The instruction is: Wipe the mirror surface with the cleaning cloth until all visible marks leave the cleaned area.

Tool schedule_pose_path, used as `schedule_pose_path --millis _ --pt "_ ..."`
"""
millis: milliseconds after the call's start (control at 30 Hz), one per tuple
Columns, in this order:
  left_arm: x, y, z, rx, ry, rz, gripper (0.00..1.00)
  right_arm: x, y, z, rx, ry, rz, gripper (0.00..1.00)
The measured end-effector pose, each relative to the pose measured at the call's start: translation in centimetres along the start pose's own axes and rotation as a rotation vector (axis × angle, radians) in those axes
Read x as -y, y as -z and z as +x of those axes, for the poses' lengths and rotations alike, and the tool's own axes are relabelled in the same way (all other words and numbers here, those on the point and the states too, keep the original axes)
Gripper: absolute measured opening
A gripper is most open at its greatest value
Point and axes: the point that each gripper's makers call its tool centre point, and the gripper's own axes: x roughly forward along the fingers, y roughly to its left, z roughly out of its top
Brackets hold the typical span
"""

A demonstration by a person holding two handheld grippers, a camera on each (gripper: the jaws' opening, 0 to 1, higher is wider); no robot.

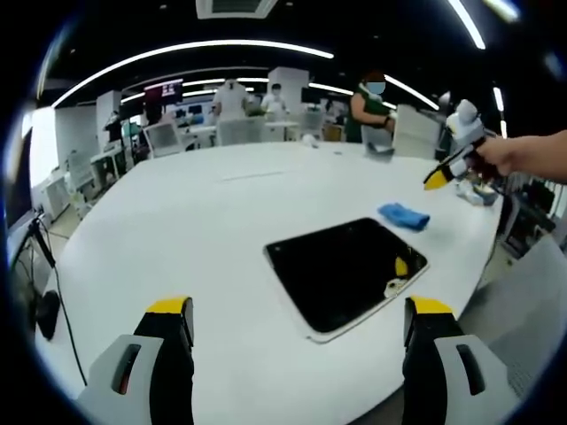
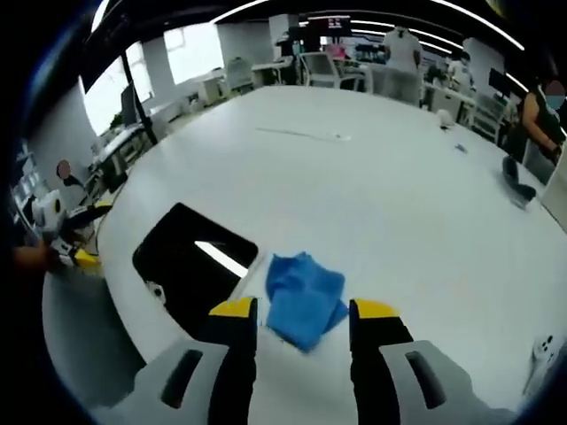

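Right gripper (image 2: 293,312): jaws parted and holding nothing, poised just above the near edge of the cleaning cloth (image 2: 304,297), which sits right between the tips in the right gripper view.
Left gripper (image 1: 299,317): jaws spread wide, nothing in them, hanging back over the white table (image 1: 177,221) with the mirror ahead of it.
Cleaning cloth: blue, crumpled, lying on the table just beside one edge of the mirror (image 1: 345,270), apparently not on the glass.
Mirror: flat on the table near its edge, dark, catching a strip of ceiling light and small pale and yellow reflections.
Step in hand: by the look of it, the pick-up of the cloth; wiping not begun.
Next move: lower the right jaws around a raised fold, close, then carry it across onto the glass.
Beyond: people and desks at the room's far side.
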Motion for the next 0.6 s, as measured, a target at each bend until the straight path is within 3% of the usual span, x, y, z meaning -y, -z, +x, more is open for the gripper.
schedule_pose_path --millis 300,600 --pt "-0.1 0.0 0.0 -0.005 -0.003 -0.003 0.99 0.6 1.3 3.3 -0.032 0.000 0.026 0.25" --pt "0.2 0.1 0.0 -0.012 0.002 0.003 0.99 0.0 2.7 5.5 -0.077 0.001 0.038 0.23"
